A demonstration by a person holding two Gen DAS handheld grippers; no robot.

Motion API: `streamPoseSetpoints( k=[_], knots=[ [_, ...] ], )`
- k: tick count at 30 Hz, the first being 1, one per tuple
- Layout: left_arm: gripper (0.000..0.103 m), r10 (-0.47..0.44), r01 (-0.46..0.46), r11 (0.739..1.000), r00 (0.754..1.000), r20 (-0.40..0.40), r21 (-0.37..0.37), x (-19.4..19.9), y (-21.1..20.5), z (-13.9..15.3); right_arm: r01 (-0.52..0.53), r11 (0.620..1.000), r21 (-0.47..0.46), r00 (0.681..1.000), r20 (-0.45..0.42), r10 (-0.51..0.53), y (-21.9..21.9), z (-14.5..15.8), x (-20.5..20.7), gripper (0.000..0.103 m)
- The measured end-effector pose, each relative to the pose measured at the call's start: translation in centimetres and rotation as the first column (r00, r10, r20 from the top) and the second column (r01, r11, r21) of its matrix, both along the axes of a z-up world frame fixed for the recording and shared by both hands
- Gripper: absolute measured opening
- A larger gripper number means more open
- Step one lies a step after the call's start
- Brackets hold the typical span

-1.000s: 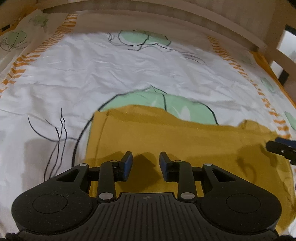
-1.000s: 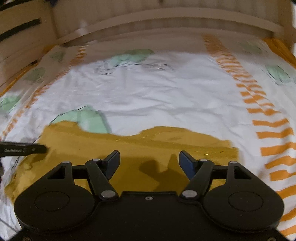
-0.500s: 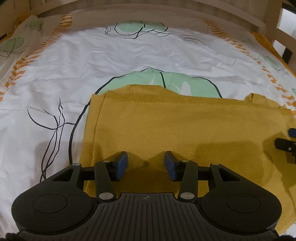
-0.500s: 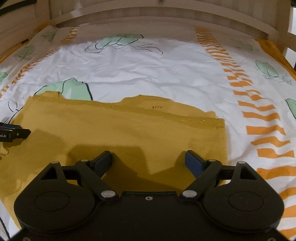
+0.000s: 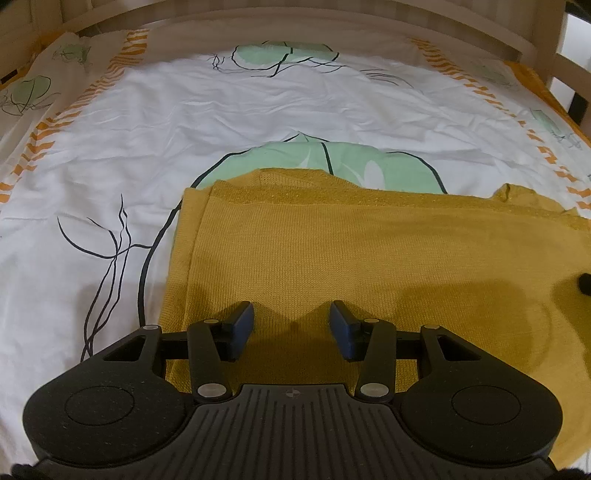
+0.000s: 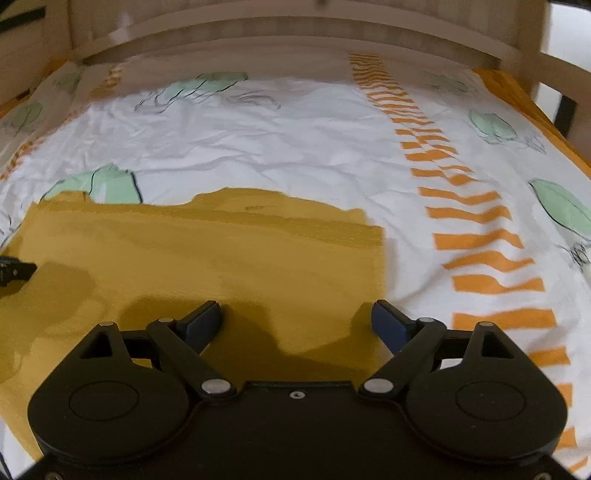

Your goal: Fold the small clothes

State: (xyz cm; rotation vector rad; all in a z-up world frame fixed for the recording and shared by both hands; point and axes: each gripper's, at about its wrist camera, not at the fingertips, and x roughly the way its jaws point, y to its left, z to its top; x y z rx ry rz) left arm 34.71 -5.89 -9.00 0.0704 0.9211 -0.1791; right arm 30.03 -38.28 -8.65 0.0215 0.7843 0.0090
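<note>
At the left, the white bedsheet (image 5: 155,155) with green leaf prints and orange stripes covers the bed, and a wooden bed frame (image 5: 461,26) runs along its far edge. The mustard garment (image 5: 332,258) lies flat on the sheet, already folded once, with its left edge near a black drawn line. The left gripper (image 5: 291,326) hangs over the near left part of the garment; its jaws have just been opening and stand apart, with nothing pinched between them. More to the right, the right gripper (image 6: 297,321) is above the garment's right edge, its jaws spread wide after just opening, holding nothing.
</note>
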Motion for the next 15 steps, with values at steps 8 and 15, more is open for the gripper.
streamPoseSetpoints(
  k=[8, 15],
  knots=[
    [0.045, 0.006, -0.006, 1.000, 1.000, -0.004, 0.006, 0.1, -0.1, 0.0, 0.083, 0.900, 0.428, 0.994, 0.027, -0.105, -7.0, -0.3, -4.4, 0.093],
    [0.045, 0.023, -0.023, 1.000, 1.000, -0.013, 0.018, 0.3, -0.4, 0.1, 0.073, 0.762, 0.643, 0.996, -0.012, -0.085, -9.4, -2.4, -6.7, 0.099]
  ],
)
